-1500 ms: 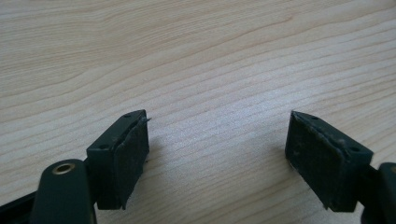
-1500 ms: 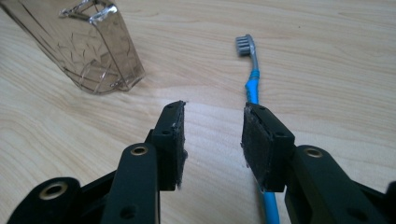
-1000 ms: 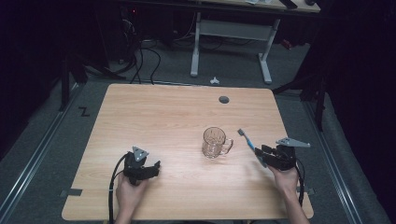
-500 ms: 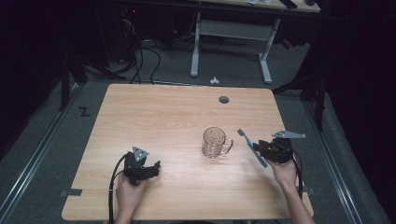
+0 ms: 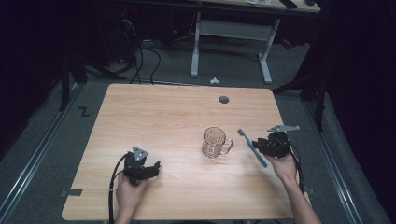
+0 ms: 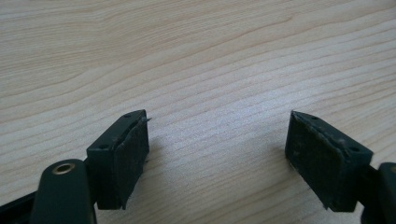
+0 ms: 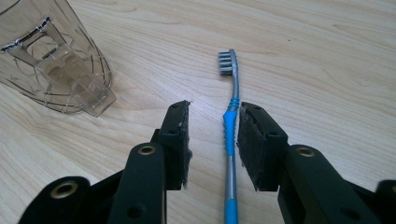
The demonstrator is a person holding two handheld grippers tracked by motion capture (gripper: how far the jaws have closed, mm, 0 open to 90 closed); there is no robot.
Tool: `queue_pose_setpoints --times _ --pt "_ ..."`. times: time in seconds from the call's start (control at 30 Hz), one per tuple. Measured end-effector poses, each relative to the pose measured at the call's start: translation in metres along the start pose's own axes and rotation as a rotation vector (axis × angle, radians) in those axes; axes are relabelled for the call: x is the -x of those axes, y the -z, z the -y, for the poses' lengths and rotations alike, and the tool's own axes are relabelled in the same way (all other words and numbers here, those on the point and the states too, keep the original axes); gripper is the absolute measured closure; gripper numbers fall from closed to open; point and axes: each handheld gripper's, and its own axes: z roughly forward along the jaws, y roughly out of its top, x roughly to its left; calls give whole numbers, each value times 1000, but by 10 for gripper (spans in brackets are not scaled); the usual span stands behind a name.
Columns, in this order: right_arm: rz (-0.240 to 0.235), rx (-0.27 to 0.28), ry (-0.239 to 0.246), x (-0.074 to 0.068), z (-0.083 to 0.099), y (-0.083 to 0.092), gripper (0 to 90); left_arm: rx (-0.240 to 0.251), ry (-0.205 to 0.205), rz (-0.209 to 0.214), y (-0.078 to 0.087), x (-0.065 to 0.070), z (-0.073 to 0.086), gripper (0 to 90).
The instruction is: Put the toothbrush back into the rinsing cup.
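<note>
Toothbrush (image 7: 229,135) lies flat on table (image 5: 154,116), right of glass mug (image 5: 215,142), between right gripper (image 7: 212,135) jaws, long axis along them, bristles far; jaws part-spread, one pad touching handle. Left gripper (image 6: 217,144) spread wide, well apart

On the one wooden table (image 5: 163,116) I count one clear glass mug (image 5: 215,143), one blue toothbrush (image 5: 252,147) and one round dark grommet (image 5: 224,99) near the far edge. Two handheld grippers are here, the left gripper (image 5: 156,165) and the right gripper (image 5: 256,144), each in one hand.
</note>
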Motion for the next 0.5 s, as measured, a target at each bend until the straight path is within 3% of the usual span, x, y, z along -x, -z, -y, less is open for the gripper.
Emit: queue_pose_setpoints --times 0.5 --pt "13 -97 40 -1 -19 -12 662 1 1 0 0 0 0 222"
